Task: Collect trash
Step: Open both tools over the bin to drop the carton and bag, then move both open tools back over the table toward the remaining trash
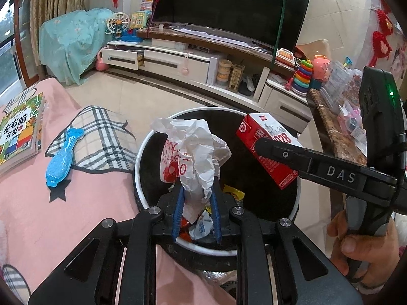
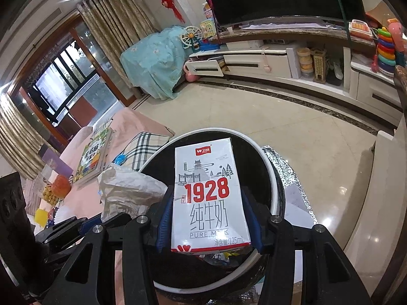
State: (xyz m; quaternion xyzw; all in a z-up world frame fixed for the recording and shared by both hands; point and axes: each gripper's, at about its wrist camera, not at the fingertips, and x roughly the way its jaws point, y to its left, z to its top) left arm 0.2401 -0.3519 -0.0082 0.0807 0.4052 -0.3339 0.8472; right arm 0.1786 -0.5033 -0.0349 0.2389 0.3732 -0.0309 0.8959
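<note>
A round black trash bin with a white rim (image 1: 138,157) stands beside the pink-covered table; it also shows in the right wrist view (image 2: 276,178). My left gripper (image 1: 197,193) is shut on a crumpled white plastic bag (image 1: 195,150) and holds it over the bin. My right gripper (image 2: 207,218) is shut on a white and red milk carton (image 2: 207,193) marked 1928, held over the bin; the carton also shows in the left wrist view (image 1: 264,147). Several wrappers (image 1: 203,225) lie inside the bin.
On the pink table cover (image 1: 51,216) lie a blue toy (image 1: 62,158) and a children's book (image 1: 21,129). Snack packets (image 2: 54,190) sit on the table at left. A TV cabinet (image 1: 178,58) with toys stands across the tiled floor. A silver foil sheet (image 2: 292,170) lies by the bin.
</note>
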